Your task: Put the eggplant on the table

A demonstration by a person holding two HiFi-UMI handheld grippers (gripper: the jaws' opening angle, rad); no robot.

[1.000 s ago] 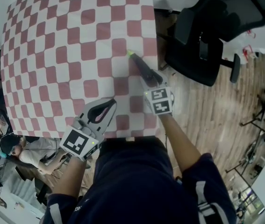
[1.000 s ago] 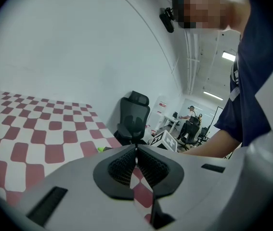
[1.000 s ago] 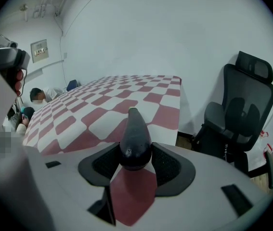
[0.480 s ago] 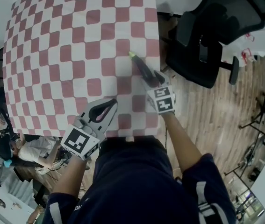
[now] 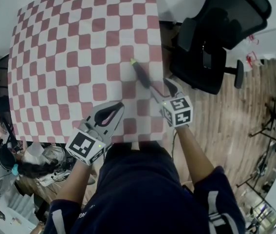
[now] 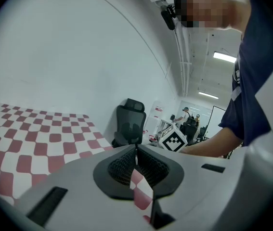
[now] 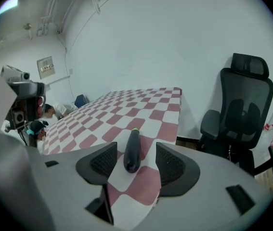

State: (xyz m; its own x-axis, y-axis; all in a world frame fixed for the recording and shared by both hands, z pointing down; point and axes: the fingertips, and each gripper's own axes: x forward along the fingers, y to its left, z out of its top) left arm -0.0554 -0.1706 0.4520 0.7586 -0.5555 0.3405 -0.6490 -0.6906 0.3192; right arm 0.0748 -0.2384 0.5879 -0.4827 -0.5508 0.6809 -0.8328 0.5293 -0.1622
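A dark purple eggplant [image 5: 140, 74] with a green stem tip lies on the red-and-white checkered tablecloth [image 5: 69, 57], near the table's right edge. My right gripper [image 5: 162, 89] hovers just behind its blunt end, open. In the right gripper view the eggplant [image 7: 132, 150] lies on the cloth below and between the two spread pads, touching neither. My left gripper [image 5: 114, 110] is over the table's near edge, shut with nothing in it. In the left gripper view its pads [image 6: 136, 150] meet at the tips.
A black office chair [image 5: 211, 38] stands on the wooden floor right of the table, close to the eggplant's side. A person [image 5: 30, 167] sits low at the left, beyond the table's near corner. The cloth hangs over the near edge.
My right gripper has drawn back toward me and risen off the eggplant, which stays on the cloth. My left gripper has lifted slightly.
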